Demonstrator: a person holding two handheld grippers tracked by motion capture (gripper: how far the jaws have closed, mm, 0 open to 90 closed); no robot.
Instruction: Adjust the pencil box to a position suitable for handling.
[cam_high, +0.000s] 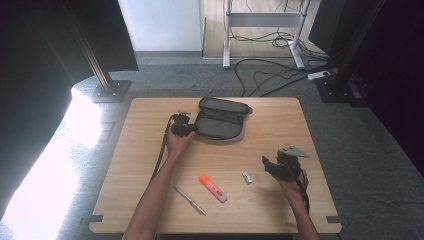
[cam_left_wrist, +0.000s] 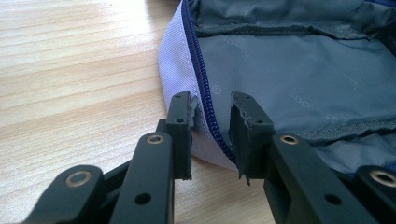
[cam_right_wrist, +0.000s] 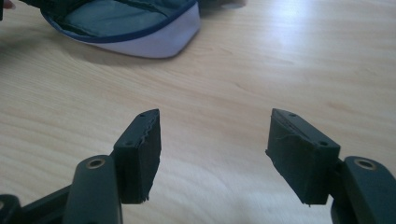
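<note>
Left tongs straddle the open pouch's rim.

The pouch (cam_high: 220, 120) lies unzipped at the far middle of the worktop (cam_high: 150, 150), long axis across it. The left tongs (cam_left_wrist: 212, 121) straddle its near-left zipper edge, not yet pinching. The right tongs (cam_right_wrist: 215, 154) hover released and empty, well apart to the near right.

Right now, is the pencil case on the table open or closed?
Open. The pencil case lies unzipped with its flap folded back, and its grey lining shows beside the blue zipper.

Left tongs (cam_left_wrist: 211, 122) half-closed, right tongs (cam_right_wrist: 215, 156) agape
</note>
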